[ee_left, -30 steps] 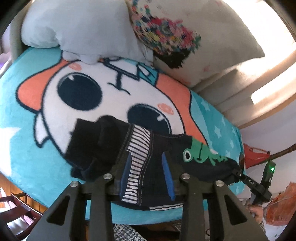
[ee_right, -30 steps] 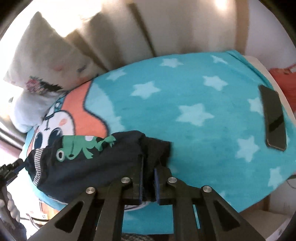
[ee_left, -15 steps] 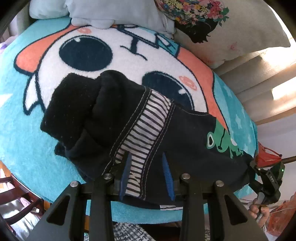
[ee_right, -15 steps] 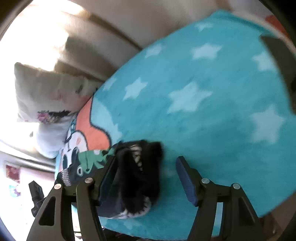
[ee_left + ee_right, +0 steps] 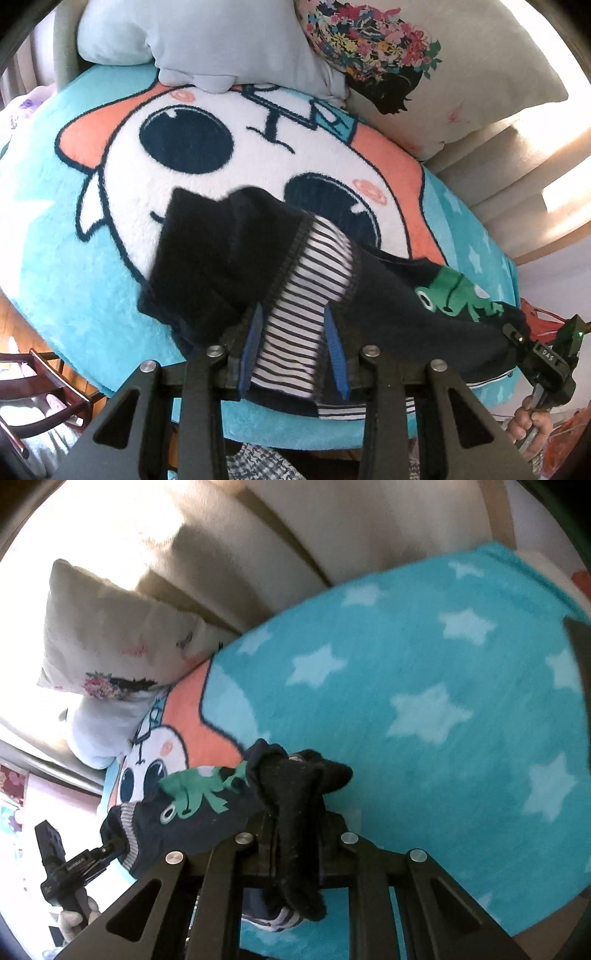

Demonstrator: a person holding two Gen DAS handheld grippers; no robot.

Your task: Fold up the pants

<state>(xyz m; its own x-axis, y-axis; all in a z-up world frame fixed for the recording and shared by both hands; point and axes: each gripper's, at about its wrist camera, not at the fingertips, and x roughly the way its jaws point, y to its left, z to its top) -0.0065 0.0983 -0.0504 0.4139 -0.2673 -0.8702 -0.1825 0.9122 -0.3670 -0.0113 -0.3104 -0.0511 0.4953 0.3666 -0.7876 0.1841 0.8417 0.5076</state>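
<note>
Dark navy child's pants with a striped waistband lining and a green frog print lie bunched on a turquoise cartoon blanket. My left gripper has its blue-padded fingers apart around the striped waistband part. My right gripper has a fold of the pants draped between its fingers; the tips are hidden by cloth. The frog print shows in the right wrist view. Each gripper appears in the other's view, at the pants' ends.
A pale blue pillow and a floral cream pillow rest at the blanket's far edge against a beige headboard. A dark phone lies on the starred blanket at right. A wooden chair stands low at left.
The right gripper's fingers, wide apart half a second ago, now stand close around a fold of the pants. The left view pulled back slightly; the pants stay bunched.
</note>
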